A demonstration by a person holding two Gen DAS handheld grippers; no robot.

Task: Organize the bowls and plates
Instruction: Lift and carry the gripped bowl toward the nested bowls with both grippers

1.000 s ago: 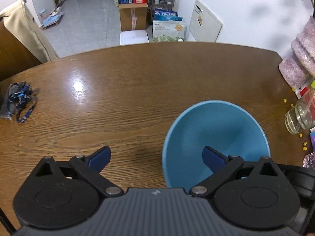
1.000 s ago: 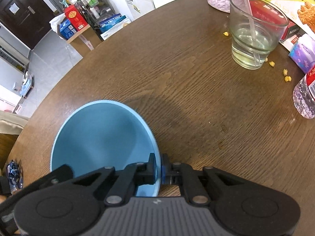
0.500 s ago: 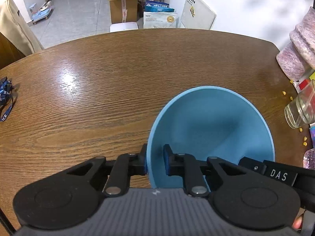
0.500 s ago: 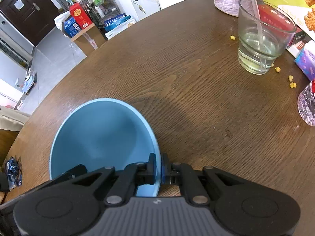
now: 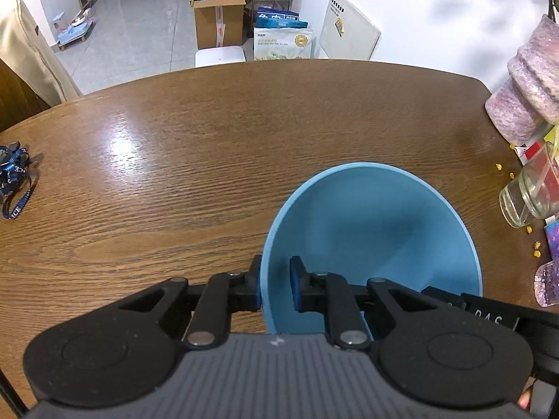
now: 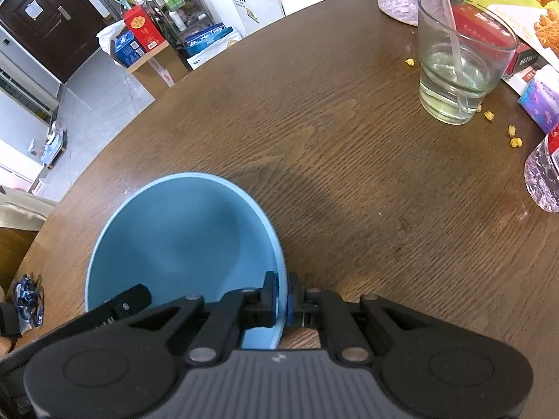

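Left tool [image 5: 276, 288] and right tool [image 6: 282, 296] clamp blue bowl [image 5: 377, 230] rims.

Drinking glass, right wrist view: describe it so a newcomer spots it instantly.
On the brown wooden table, look toward the far right clutter. The drinking glass stands there, clear, holding pale liquid and a straw, with yellow crumbs around it.

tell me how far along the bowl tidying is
Early, by the look of it. Done: nothing stacked or put away that these views show. In hand: one blue bowl, its rim pinched on opposite sides by the left hand-held gripper and the right hand-held gripper, over the table. Left: setting it down somewhere; no plates or other bowls are in view.
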